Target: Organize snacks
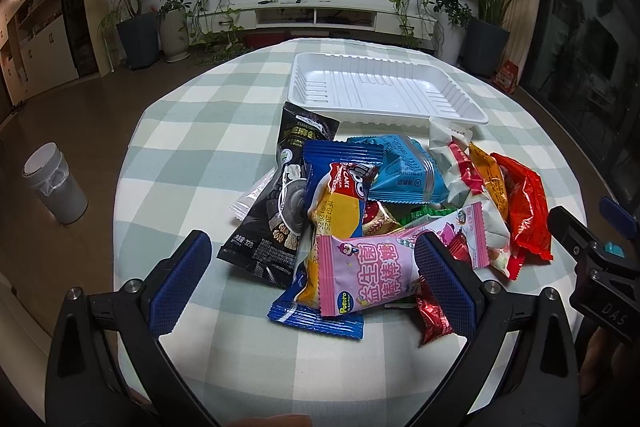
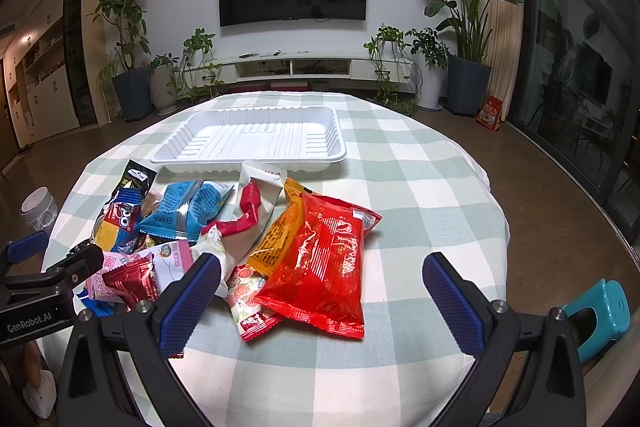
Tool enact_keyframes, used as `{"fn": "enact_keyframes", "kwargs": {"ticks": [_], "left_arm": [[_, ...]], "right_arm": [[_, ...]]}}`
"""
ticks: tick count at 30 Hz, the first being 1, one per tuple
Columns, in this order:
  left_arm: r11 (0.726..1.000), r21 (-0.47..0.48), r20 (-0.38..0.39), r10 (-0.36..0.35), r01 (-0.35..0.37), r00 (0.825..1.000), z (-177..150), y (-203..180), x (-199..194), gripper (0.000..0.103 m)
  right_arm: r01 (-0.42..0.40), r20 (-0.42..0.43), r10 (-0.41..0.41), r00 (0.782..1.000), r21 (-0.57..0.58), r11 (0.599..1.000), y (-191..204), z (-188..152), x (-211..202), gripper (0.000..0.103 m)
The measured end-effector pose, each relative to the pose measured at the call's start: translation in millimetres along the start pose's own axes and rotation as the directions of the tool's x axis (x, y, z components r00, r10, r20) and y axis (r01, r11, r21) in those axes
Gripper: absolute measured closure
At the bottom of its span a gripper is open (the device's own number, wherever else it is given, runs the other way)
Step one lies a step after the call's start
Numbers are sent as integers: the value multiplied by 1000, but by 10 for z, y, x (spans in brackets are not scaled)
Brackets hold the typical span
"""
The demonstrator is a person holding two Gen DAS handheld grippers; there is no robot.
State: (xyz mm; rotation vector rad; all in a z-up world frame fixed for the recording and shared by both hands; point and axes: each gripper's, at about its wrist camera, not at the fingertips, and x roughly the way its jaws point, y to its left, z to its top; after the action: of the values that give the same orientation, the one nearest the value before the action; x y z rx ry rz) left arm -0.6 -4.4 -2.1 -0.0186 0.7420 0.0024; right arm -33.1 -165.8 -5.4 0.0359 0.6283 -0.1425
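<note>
A pile of snack packets lies on the checked tablecloth (image 1: 224, 131) in front of a white plastic tray (image 1: 460, 115), which holds nothing. The tray also shows in the right wrist view (image 2: 256, 163). My left gripper (image 1: 316, 279) is open, its blue pads either side of a pink packet (image 1: 372, 267) and a blue cake packet (image 1: 332, 195), above the table. A black packet (image 1: 276, 211) lies left of them. My right gripper (image 2: 320, 297) is open around the near end of a red packet (image 2: 324, 267), with an orange packet (image 2: 276, 243) beside it.
A light blue packet (image 2: 188, 211) and a white-and-red packet (image 2: 252, 207) lie nearer the tray. A grey bin (image 1: 54, 183) stands on the floor to the left. A teal stool (image 2: 600, 315) stands off the table's right edge. The left gripper's body (image 2: 44, 287) is at the pile's left.
</note>
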Motion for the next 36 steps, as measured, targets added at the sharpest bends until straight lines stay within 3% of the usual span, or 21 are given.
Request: {"fn": "enact_keyframes", "kwargs": {"ticks": [36], "left_arm": [[1000,-5,-7,-4,4,1000,-105,3,70,0]], "right_arm": [[-1,-5,1,1000,0,1000,6,-5,22,0]]}}
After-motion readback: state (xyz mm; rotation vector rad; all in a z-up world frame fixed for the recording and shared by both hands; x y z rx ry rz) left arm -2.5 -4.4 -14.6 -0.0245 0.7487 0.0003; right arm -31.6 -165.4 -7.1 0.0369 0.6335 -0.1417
